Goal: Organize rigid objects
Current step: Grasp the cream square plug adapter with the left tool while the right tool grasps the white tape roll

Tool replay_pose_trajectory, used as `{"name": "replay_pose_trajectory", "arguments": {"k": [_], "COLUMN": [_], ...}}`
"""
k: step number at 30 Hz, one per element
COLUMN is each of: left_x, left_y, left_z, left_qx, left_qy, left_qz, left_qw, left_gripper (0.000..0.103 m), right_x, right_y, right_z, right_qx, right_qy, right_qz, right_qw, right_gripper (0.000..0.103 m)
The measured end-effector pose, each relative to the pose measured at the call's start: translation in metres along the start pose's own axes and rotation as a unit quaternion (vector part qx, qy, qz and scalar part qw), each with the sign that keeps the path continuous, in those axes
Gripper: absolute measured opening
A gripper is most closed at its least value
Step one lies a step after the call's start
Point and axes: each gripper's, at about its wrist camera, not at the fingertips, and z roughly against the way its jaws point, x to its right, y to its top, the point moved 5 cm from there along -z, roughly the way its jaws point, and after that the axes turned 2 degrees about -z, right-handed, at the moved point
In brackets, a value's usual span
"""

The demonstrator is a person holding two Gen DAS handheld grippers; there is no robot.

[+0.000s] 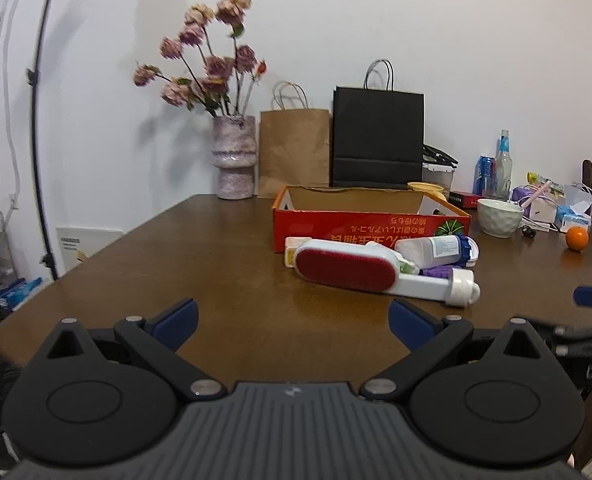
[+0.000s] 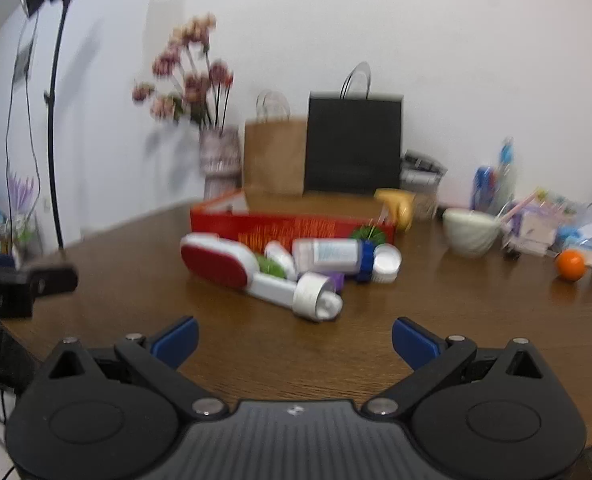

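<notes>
Both grippers empty, short of the pile by the red box.

The left gripper (image 1: pixel 294 322) and right gripper (image 2: pixel 294 338) hover with jaws spread wide, holding nothing. Ahead on the wooden surface (image 1: pixel 176 264) lies the lint brush (image 1: pixel 359 274), touching a white bottle (image 1: pixel 435 249), just before the open red box (image 1: pixel 359 216). The brush looks light, stiff and smooth plastic; its narrow white handle seems the surest hold, since the round bottle may roll or slip.

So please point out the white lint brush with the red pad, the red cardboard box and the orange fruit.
white lint brush (image 1: pixel 345 270): left wrist view, red pad.
red cardboard box (image 1: pixel 335 222): left wrist view, front wall.
orange fruit (image 1: pixel 577 238): left wrist view, middle.
</notes>
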Motion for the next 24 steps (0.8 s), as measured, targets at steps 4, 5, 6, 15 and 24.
{"name": "replay_pose_trajectory", "arguments": {"k": [4, 5, 6, 15, 24], "left_x": [-0.001, 0.0, 0.0, 0.021, 0.017], "left_y": [0.018, 0.022, 0.026, 0.039, 0.056], "left_z": [-0.052, -0.063, -0.076, -0.142, -0.201], "left_qx": [-0.014, -0.016, -0.02, -0.039, -0.059], "left_qy": [-0.014, -0.015, -0.014, -0.039, -0.028], "left_qz": [-0.006, -0.007, -0.008, -0.015, -0.025], "left_qw": [0.9998, 0.9997, 0.9997, 0.9984, 0.9975], "left_gripper": [0.103, 0.103, 0.103, 0.103, 0.103], "right_x": [0.011, 0.013, 0.015, 0.016, 0.026], "right_y": [0.014, 0.017, 0.02, 0.029, 0.027], "right_z": [-0.036, -0.045, -0.054, -0.117, -0.13], "right_qx": [-0.012, -0.014, -0.016, -0.053, -0.071], "right_qy": [-0.009, -0.01, -0.011, -0.01, 0.016], "right_qz": [-0.016, -0.017, -0.018, -0.019, -0.034], "right_qw": [1.0, 1.0, 1.0, 0.998, 0.997], "right_gripper": [0.1, 0.096, 0.091, 0.064, 0.033]}}
